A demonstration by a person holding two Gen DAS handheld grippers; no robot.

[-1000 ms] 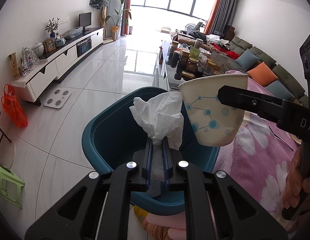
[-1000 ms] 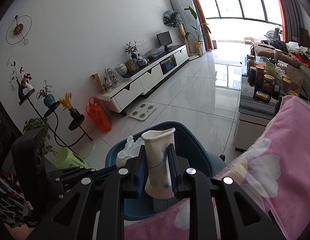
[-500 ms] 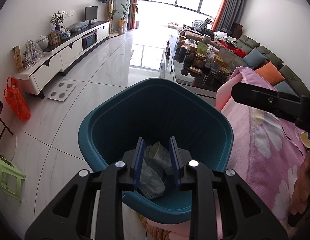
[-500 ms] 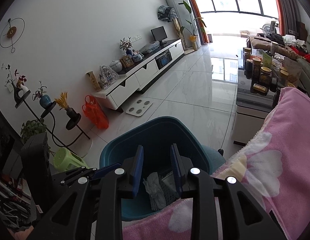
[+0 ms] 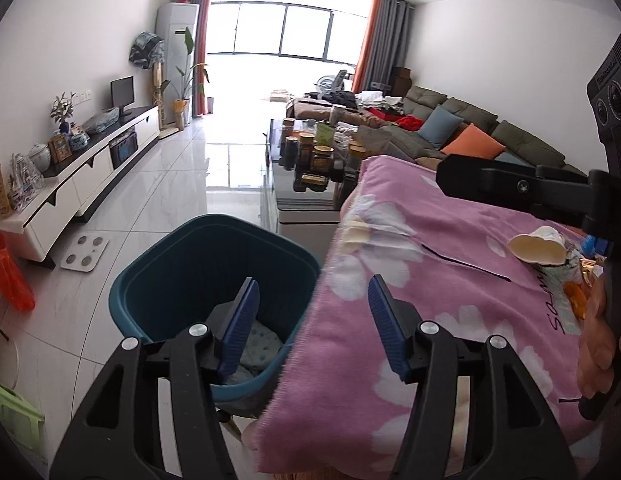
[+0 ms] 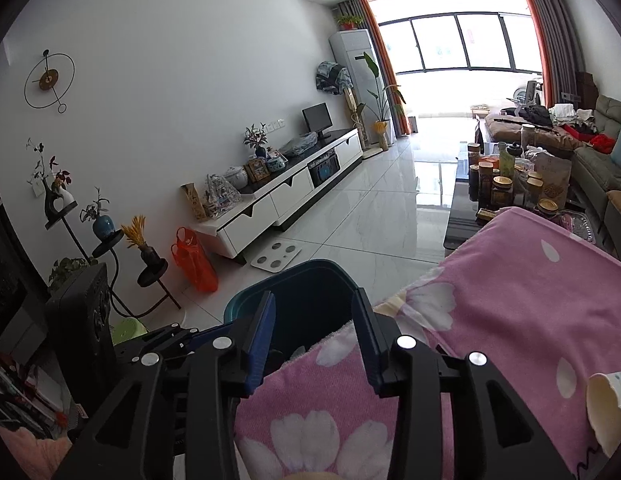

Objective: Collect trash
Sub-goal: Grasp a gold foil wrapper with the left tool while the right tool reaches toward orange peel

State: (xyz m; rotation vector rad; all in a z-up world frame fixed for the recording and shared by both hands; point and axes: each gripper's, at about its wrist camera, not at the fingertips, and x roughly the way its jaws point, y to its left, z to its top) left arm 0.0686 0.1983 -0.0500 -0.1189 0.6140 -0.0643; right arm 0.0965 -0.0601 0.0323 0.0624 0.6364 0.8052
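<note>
Landmark: teal bin (image 5: 162,280) on the tiled floor, set against the edge of the counter covered by a pink flowered blanket (image 5: 450,300).
Trash on the blanket: a cream paper cup (image 5: 536,245) lies on its side, mouth toward the bin, well apart from it on the far side of the blanket; crumpled wrappers (image 5: 574,276), some orange and silvery, lie just beside the cup, farther still from the bin.
Bin contents: a white paper cup with blue dots (image 5: 258,342) and pale crumpled paper lie at the bottom; the rest of the interior is dark and cannot be read.
Left gripper (image 5: 310,320): jaws have just been opening and stand wide apart, nothing between the blue pads; one finger is over the bin, the other over the blanket's edge.
Right gripper (image 6: 316,338): jaws have just been opening, partly apart, holding nothing; it is above the bin's rim where the blanket meets it.
Person: a hand (image 5: 598,340) grips the right gripper's handle, away from the bin.
</note>
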